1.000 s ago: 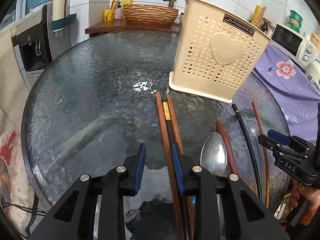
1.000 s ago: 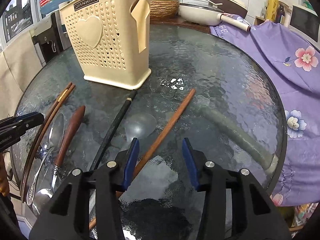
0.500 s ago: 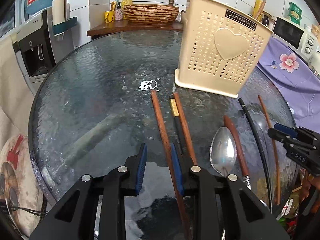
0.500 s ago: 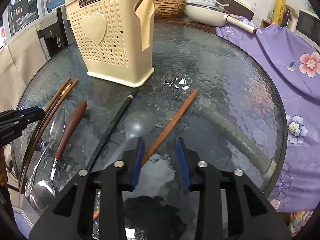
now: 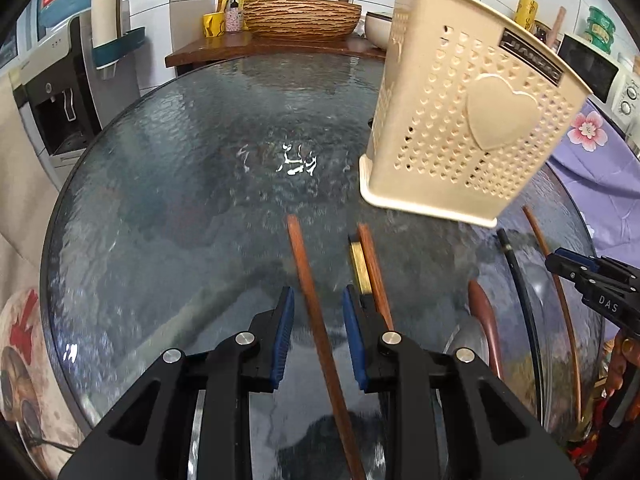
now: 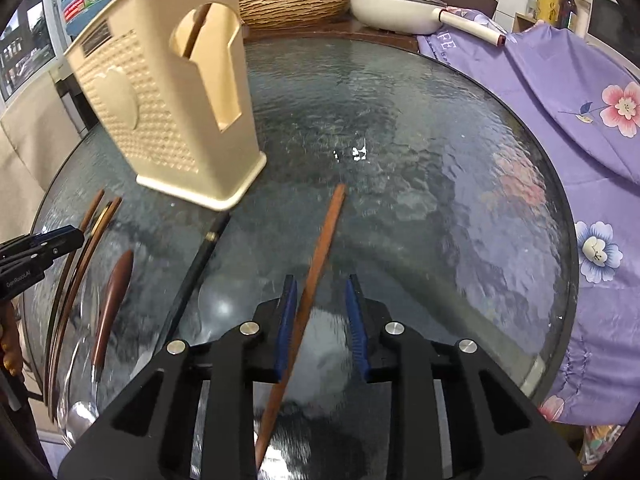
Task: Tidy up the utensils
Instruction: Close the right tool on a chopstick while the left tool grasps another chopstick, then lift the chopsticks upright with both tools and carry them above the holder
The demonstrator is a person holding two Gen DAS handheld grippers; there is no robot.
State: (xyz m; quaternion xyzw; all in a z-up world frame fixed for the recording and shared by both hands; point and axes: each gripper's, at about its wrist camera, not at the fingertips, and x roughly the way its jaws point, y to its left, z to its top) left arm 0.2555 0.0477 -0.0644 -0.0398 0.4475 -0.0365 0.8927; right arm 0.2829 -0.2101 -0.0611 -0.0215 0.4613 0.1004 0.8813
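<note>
We have each pair of tongs straddling one thin reddish-brown wooden chopstick: the left tongs [image 5: 316,312] over the chopstick [image 5: 306,276] lying in front of the cream perforated plastic utensil holder [image 5: 460,140], to its left, the right tongs [image 6: 322,304] over the chopstick [image 6: 320,248] in front of the holder and to its right. Both sticks lie flat on the round textured-glass desk [image 5: 160,200]. We judge them light, stiff and liable to skid on glass, so a pinch near mid-length seems safest. The right tongs have just been closing, yet blue pads show gaps either side; the left tongs likewise stand narrowly spread, not yet pinching. Both point steeply down at the desk.
</note>
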